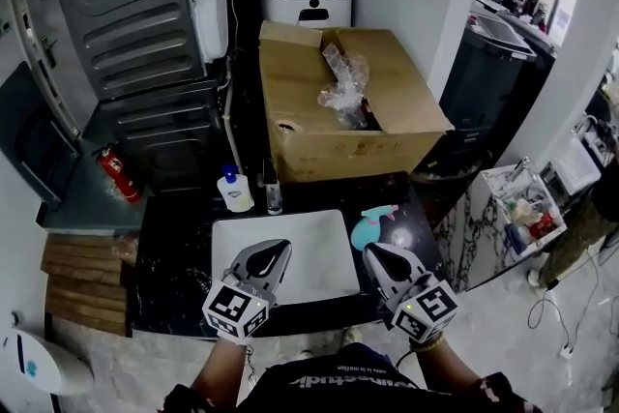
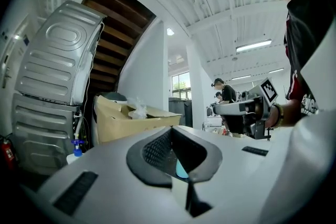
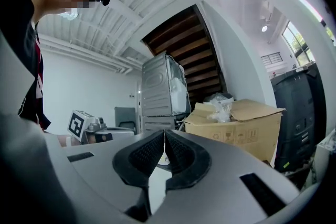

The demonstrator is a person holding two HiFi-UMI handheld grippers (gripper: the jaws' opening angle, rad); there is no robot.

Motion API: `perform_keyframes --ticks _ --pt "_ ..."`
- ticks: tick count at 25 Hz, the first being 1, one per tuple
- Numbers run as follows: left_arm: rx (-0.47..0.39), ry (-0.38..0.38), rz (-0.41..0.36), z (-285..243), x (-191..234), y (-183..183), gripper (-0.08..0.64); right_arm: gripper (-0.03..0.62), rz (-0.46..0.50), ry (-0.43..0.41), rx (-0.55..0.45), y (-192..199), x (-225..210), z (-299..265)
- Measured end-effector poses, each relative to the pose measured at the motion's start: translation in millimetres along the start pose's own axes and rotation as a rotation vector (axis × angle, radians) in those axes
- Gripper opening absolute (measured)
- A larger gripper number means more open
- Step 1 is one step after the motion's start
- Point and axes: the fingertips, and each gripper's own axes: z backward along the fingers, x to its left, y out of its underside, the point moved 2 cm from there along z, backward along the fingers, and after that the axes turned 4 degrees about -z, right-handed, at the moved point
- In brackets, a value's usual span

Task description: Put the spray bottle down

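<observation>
The teal spray bottle (image 1: 373, 226) lies on its side on the dark counter (image 1: 174, 256), just right of the white basin (image 1: 314, 280). My left gripper (image 1: 280, 250) hangs over the basin, shut and empty. My right gripper (image 1: 371, 250) hovers just in front of the bottle, apart from it, also shut with nothing in it. In the left gripper view the pads (image 2: 157, 148) meet, and the right gripper (image 2: 239, 110) shows at the right. The right gripper view shows its pads (image 3: 149, 152) pressed together, pointing level.
An open cardboard box (image 1: 338, 126) with crumpled plastic stands behind the counter. A white pump bottle (image 1: 235, 191) and a small dark bottle (image 1: 274, 195) stand at the basin's far edge. A grey machine (image 1: 135, 24), a red extinguisher (image 1: 117, 173) and a white rack (image 1: 522, 206) flank the counter.
</observation>
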Motion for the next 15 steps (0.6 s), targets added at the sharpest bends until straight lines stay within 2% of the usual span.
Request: perform_keyframes --ticks 10,15 --pt "-0.015 -0.015 0.062 9.2 5.6 1.2 0.014 0.040 0.002 0.011 0.013 5.1 6.5 2.4" --pt "0.000 -0.014 0.026 8.9 3.2 3.8 0.014 0.040 0.002 0.014 0.006 4.6 7.5 3.7"
